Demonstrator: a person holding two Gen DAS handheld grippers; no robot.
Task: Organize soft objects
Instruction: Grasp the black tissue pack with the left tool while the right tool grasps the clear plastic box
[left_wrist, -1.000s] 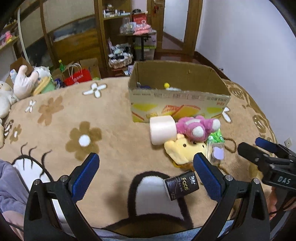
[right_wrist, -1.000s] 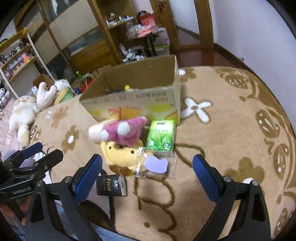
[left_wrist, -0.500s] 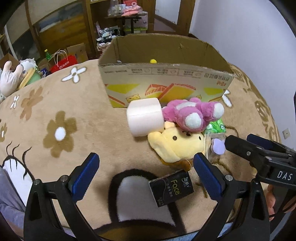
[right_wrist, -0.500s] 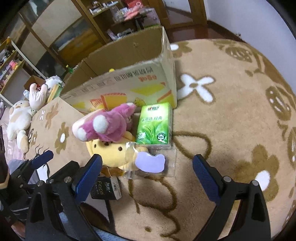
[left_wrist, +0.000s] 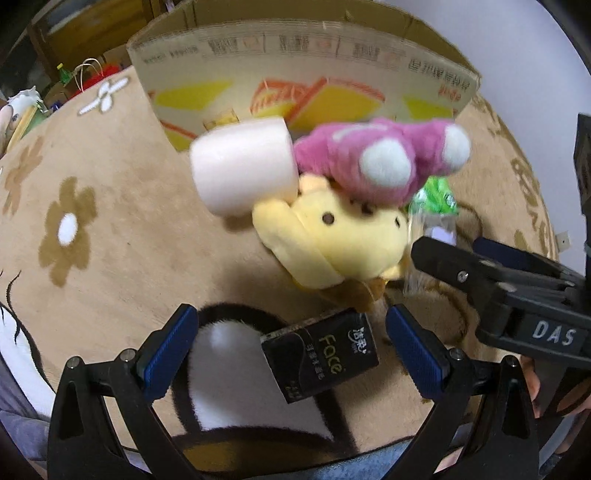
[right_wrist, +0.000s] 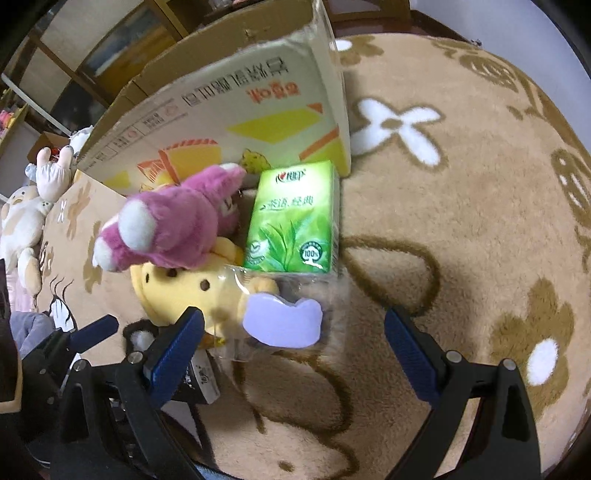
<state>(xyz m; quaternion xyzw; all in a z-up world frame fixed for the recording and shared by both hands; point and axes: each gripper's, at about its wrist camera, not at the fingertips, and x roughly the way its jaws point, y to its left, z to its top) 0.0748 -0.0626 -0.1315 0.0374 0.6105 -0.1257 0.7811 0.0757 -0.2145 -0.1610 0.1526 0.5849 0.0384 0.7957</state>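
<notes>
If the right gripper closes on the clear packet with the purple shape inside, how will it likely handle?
The clear packet looks crinkled and glossy, so it is probably thin, floppy film that may slip between the pads. It seems light. It leans on the yellow plush, so a push would likely slide it rather than roll it.

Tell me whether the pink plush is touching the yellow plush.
Touching. In the right wrist view the pink plush lies on top of the yellow plush, overlapping its head with no gap; the left wrist view shows the same stacking.

Both tools (left_wrist: 288, 347) (right_wrist: 293, 345) have closed in on the toys (left_wrist: 332, 243).
</notes>
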